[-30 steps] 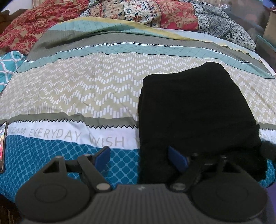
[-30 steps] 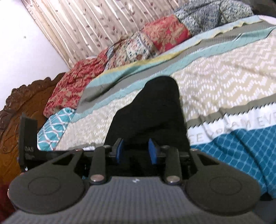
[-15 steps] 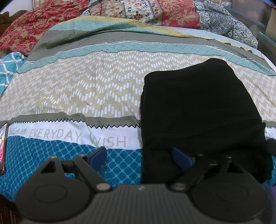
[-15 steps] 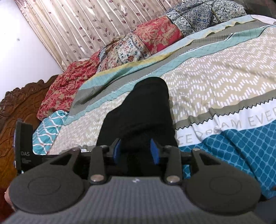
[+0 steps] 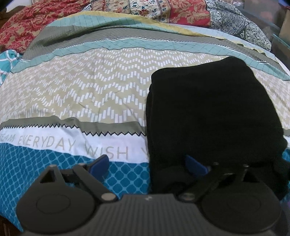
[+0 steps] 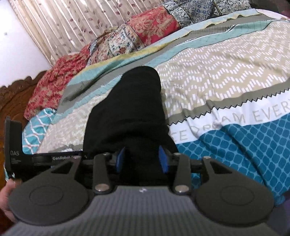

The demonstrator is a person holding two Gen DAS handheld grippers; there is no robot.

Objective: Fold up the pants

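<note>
The black pants (image 5: 210, 112) lie folded in a compact stack on the patterned bedspread (image 5: 81, 94), at the right of the left wrist view. My left gripper (image 5: 147, 166) is open at the stack's near left edge, with its left pad over the blue sheet and its right pad over the black cloth. In the right wrist view the pants (image 6: 130, 109) stretch away from my right gripper (image 6: 142, 158), which is open with both blue pads astride the near end of the stack. The cloth lies loose between them.
Patchwork red and floral quilts (image 5: 163, 10) are bunched at the far side of the bed. A carved wooden headboard (image 6: 12, 96) and a pleated curtain (image 6: 72, 23) stand to the left in the right wrist view. The other gripper's black body (image 6: 14, 145) shows at the left edge.
Both grippers have drawn back slightly toward the near edge of the bed. The right view has tilted to show more bedspread. The pants have not moved.
</note>
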